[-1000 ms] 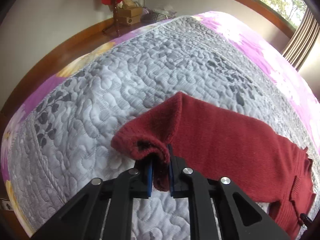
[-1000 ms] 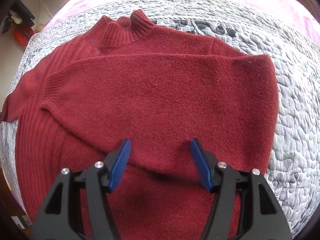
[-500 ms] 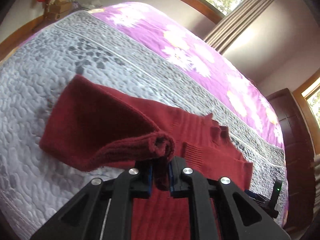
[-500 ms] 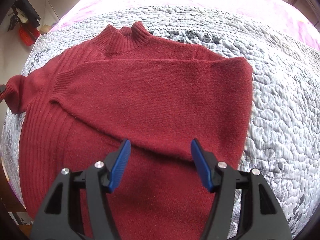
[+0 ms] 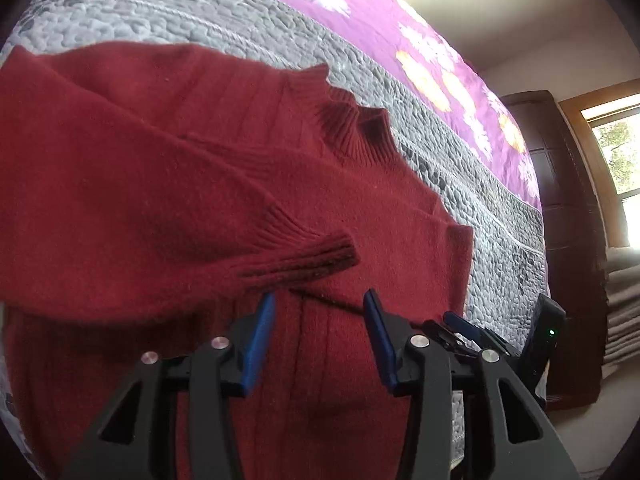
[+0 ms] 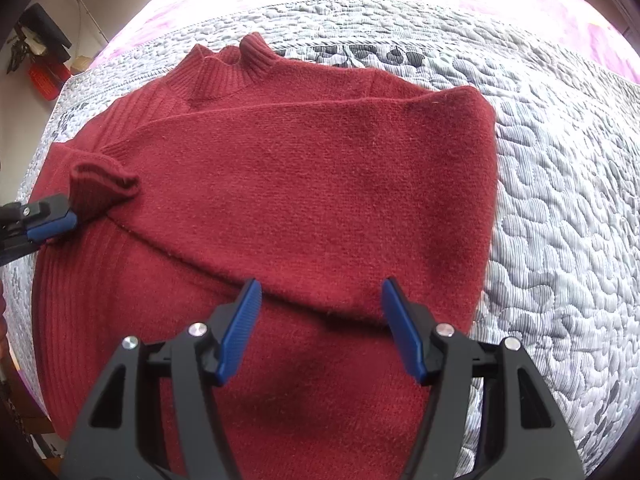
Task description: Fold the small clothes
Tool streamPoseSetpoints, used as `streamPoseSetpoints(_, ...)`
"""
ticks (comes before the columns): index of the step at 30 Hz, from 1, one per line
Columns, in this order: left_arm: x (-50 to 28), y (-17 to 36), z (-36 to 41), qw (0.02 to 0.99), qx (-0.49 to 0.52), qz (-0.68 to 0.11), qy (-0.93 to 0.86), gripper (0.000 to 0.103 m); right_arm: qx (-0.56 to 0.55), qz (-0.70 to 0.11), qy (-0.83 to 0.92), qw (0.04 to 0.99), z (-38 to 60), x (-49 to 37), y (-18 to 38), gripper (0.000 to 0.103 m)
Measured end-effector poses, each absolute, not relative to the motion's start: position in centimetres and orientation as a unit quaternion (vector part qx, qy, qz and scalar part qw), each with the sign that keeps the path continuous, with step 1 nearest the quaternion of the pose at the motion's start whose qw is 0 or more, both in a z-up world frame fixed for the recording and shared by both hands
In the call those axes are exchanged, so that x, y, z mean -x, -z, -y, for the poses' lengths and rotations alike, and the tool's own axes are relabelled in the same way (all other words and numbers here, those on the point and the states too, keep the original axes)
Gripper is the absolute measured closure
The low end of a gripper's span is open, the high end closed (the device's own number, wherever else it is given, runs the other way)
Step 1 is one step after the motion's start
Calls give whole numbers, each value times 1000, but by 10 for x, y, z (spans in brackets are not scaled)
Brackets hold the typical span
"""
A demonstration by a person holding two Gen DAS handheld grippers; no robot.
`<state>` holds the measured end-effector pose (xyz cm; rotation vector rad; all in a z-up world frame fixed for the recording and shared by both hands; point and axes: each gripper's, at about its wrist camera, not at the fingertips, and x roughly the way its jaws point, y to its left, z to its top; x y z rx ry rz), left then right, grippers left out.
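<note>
Nearest me, my left gripper (image 5: 318,338) hangs spread wide and empty over the lower body of the red sweater (image 5: 248,200), its ribbed cuff (image 5: 304,258) lying just beyond the pads. My right gripper (image 6: 322,326) is likewise wide apart over the folded sleeve. Farther off, the collar (image 6: 236,66) rests on the grey quilt (image 6: 560,184), with purple floral bedding (image 5: 360,8) beyond.

The sweater (image 6: 320,184) is dark red knit wool-like cloth, fuzzy and matt, with ribbed knit at its collar (image 6: 224,68) and at the sleeve cuff (image 5: 304,260). Under the sweater, the quilt (image 6: 560,200) is grey stitched fabric, puffy and pebbled. Both grippers, left (image 5: 318,334) and right (image 6: 322,320), are matt black plastic with ridged blue pads (image 6: 240,332) and shiny metal screws.
</note>
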<state>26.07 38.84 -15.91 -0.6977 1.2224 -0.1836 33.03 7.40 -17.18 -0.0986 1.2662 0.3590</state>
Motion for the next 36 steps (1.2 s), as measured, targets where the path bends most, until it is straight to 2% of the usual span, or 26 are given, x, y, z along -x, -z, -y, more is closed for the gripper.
streamPoseSetpoints(1,-253,149,-394,762,333,-546,98,53,46,-588,-166,790,-74,-330,172,41)
streamPoseSetpoints(3,-239,124,-412,783,337,-514,100,38,46,-584,-168,793,-78,-330,168,41)
streamPoseSetpoints(6,-230,97,-447,821,292,-488,48,33,35,-581,-188,791,-91,-334,159,41)
streamPoseSetpoints(11,-239,119,-501,830,194,-519,-61,33,26,-589,-227,775,-139,-343,153,41)
streamPoseSetpoints(16,-250,169,-525,803,187,-560,-82,37,17,-607,-255,753,-184,-344,160,41)
streamPoseSetpoints(20,-248,187,-533,798,204,-562,-77,41,18,-614,-260,745,-204,-346,165,41)
streamPoseSetpoints(27,-235,173,-538,804,224,-546,-70,41,-24,-634,-279,721,-226,-356,175,42)
streamPoseSetpoints(33,-223,148,-547,818,227,-522,-80,39,-37,-632,-307,711,-242,-355,170,50)
streamPoseSetpoints(36,-216,139,-552,826,214,-514,-91,39,-41,-625,-312,714,-236,-349,165,50)
